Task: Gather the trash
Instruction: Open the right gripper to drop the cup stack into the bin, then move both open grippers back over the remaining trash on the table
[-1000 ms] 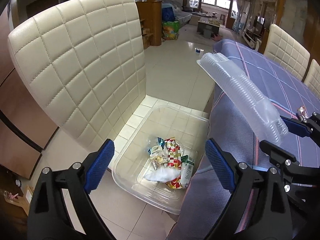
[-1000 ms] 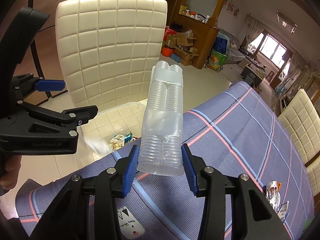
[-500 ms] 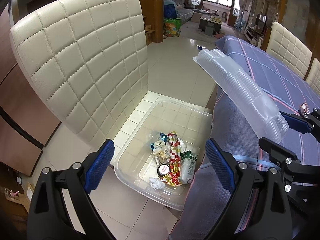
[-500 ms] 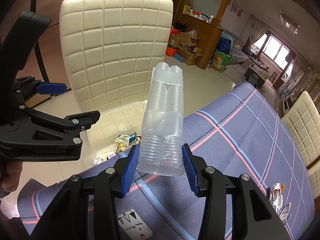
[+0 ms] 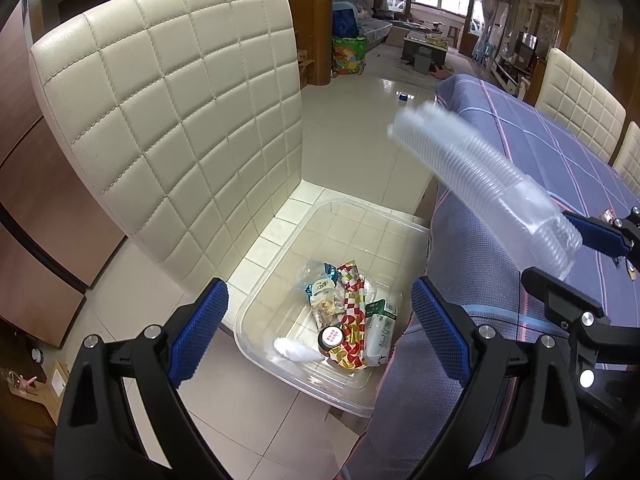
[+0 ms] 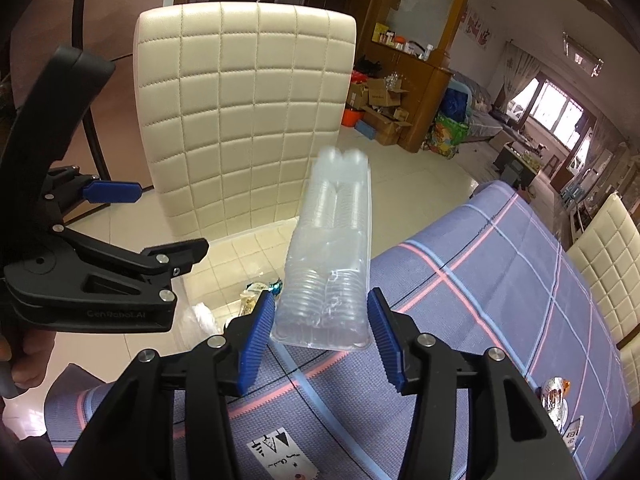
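My left tongs (image 5: 316, 328) hung spread and empty above the clear bin (image 5: 400, 400) of wrappers; right of the bin, my right tongs (image 6: 322, 338) appeared slack around the clear plastic tray (image 6: 332, 256), gaps showing at both pads; it jutted forward toward the bin.

The left gripper (image 5: 316, 330) hangs with fingers spread wide and nothing between them. The right gripper (image 6: 322, 334) has its blue pads (image 6: 256, 338) parted.
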Demonstrator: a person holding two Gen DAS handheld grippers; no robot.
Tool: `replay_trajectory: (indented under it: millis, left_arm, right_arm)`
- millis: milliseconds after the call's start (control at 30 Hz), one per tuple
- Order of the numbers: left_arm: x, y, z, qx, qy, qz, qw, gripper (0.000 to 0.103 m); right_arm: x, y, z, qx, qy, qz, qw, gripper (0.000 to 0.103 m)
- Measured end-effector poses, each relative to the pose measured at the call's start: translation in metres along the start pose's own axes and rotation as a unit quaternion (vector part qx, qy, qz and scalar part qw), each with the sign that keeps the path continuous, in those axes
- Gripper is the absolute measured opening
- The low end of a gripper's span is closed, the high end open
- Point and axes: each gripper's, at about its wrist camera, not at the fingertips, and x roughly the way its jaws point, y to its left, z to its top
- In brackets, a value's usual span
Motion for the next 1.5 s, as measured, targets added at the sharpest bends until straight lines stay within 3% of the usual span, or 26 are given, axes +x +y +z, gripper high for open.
replay_trajectory:
  millis: [133,433,800,1233,1500]
  left_arm:
    - [0.000,0.001,0.000,-0.001,0.001,-0.002,1.0000,0.093]
    - [0.000,-0.002,-0.001,0.002,0.004,-0.008,1.0000,0.093]
    - [-0.013,-0.033,0.003,0.032,-0.005,-0.022,0.9992,0.093]
    - [-0.025,-0.142,0.005,0.115,-0.016,-0.070,0.9908,0.095]
    - [-0.017,-0.231,0.008,0.166,0.001,-0.116,0.9793,0.095]
  right_arm:
    - [0.003,-0.004,0.000,0.010,0.009,-0.004,1.000,0.061]
    - [0.001,-0.012,-0.004,0.021,0.012,-0.015,1.000,0.061]
    - [-0.020,-0.037,-0.022,0.053,0.007,-0.040,0.998,0.061]
    - [-0.058,-0.122,-0.096,0.141,0.031,-0.116,0.983,0.061]
    - [-0.075,-0.196,-0.157,0.226,0.072,-0.180,0.955,0.061]
